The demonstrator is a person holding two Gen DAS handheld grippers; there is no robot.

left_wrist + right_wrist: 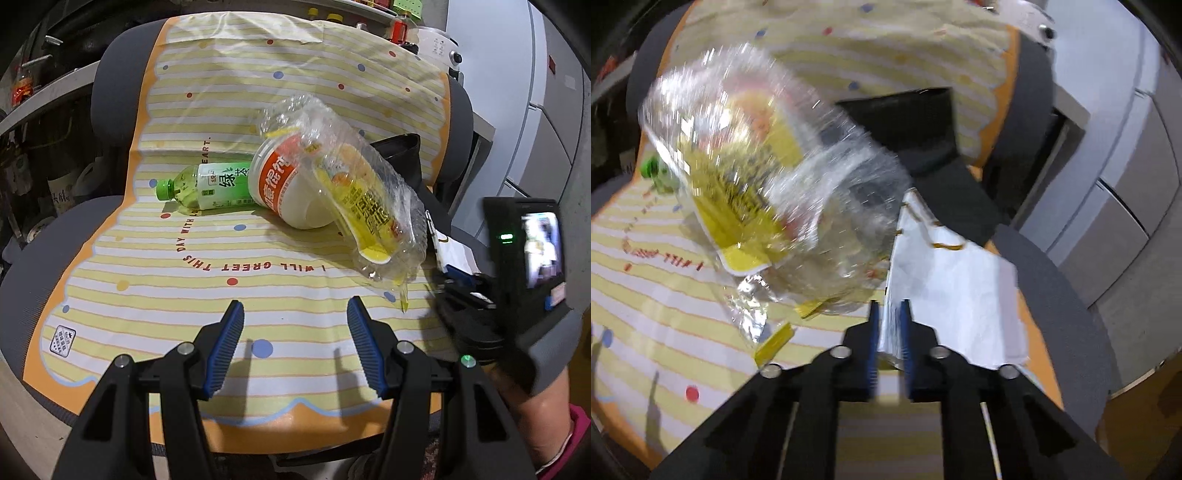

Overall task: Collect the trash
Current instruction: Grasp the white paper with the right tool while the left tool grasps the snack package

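The step in hand looks like a pick-up: the right gripper (pixel 889 332) has its jaws nearly closed on the edge of a white paper wrapper (pixel 953 288), which spreads toward 1 o'clock in the right wrist view. A crumpled clear plastic wrapper (pixel 768 177) with a yellow printed label inside sits at 10 o'clock from those jaws; the picture is motion-blurred, so I cannot tell whether the plastic is caught with the paper or merely lies against it.

The left gripper (pixel 295 343) hovers over the striped cloth (pixel 147 295) covering a grey chair (pixel 110 55), jaws wide apart and empty. From it, the clear plastic wrapper (pixel 351 192) is at 1 o'clock, leaning on a white paper cup (pixel 284 184) lying on its side at 12 o'clock. A green-capped tea bottle (pixel 207 186) lies behind the cup at 11 o'clock, touching it. A black bag (pixel 402 155), probably the trash receptacle, sits at 1 o'clock near the chair's far edge.

Next, I judge, the right load needs carrying to the black bag (pixel 923 122), at 12 o'clock from it, while the left could close on the cup or bottle.
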